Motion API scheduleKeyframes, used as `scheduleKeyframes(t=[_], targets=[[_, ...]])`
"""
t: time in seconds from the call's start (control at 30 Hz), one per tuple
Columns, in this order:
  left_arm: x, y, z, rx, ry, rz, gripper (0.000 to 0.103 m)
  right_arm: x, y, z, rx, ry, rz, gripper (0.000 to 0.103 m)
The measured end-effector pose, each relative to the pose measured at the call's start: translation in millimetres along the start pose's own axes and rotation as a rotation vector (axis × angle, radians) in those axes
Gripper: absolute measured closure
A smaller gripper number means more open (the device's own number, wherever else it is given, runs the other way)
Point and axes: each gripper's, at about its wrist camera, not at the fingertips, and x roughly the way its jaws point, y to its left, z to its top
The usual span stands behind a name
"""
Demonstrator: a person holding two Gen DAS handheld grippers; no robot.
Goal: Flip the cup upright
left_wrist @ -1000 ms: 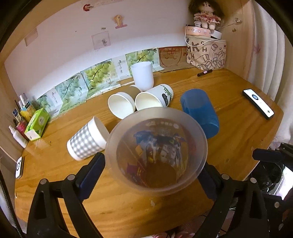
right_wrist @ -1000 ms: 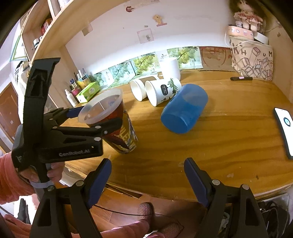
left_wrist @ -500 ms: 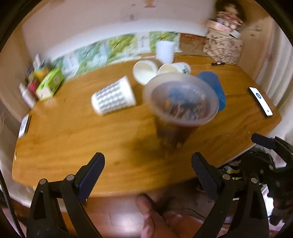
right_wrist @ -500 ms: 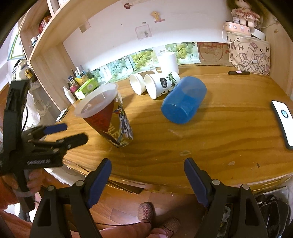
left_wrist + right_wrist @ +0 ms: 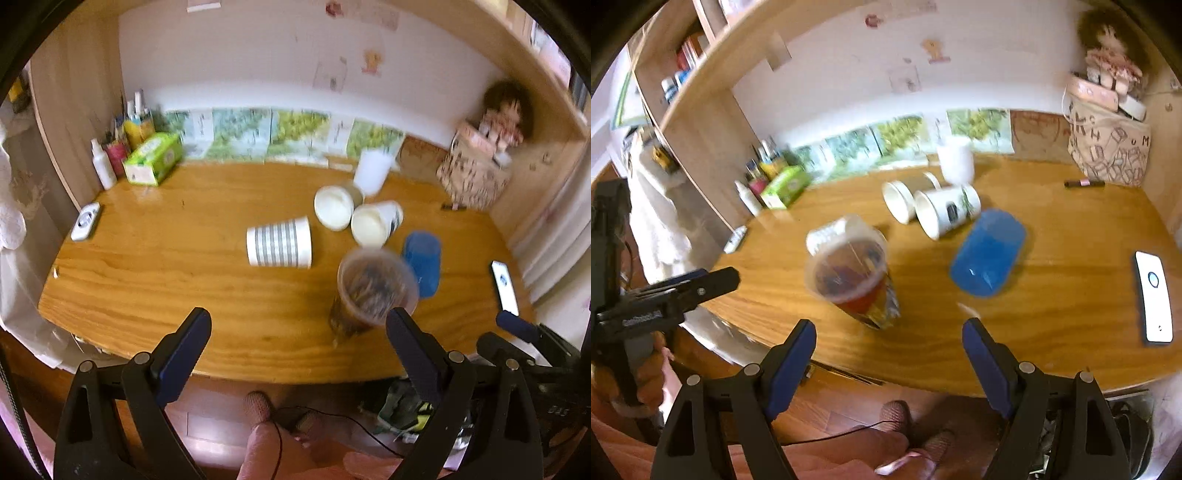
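Right wrist: translucent printed cup [image 5: 855,273] stands upright, mouth up.

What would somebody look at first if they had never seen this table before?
Probably the clear printed cup standing upright near the front edge of the wooden table, with the bright blue cup lying on its side just to its right. Behind them several more cups lie tipped over, such as the striped cup. Both the left gripper and the right gripper are open and empty.
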Motion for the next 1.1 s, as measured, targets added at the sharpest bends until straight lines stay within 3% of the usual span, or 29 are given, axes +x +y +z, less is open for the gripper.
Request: scheduleKeyframes(t=[0.1,0.3,0.47,0.57,0.83,1.03,1.1], targets=[[-24.6,-1.9,13.8,-0.007,-0.086,0.015,0.006,-25.3,8.5,16.3,0.039,-0.066,0.006,0.021],[-65.2,-4.4,33.8,-0.058,-0.218,-0.056,0.006,-69.9,24.2,34.8,0.059,-0.207,-0.023,0.019],[-87.7,-13.1,27.6,-0.068,-0.355,-0.004,0.006,-84.9,33.7,33.0,0.059,-0.287,-0.072,0.018],[-88.8,-18.0,18.1,-0.053,-0.361,-0.001,0.006,-84.5,42.9,25.7,0.025,-0.297,-0.117,0.018],[-84.3,-28.1,-1.6,-0.018,-0.342,0.107,0.001,-89.3,50.2,9.0,-0.006,-0.302,-0.128,0.015],[-86.4,-32.4,-7.8,-0.006,-0.344,0.137,0.0,-91.6,50.7,5.1,-0.001,-0.306,-0.138,0.015],[-86.2,-33.9,-9.8,-0.001,-0.34,0.145,0.0,-92.7,50.2,2.9,0.004,-0.309,-0.141,0.011]])
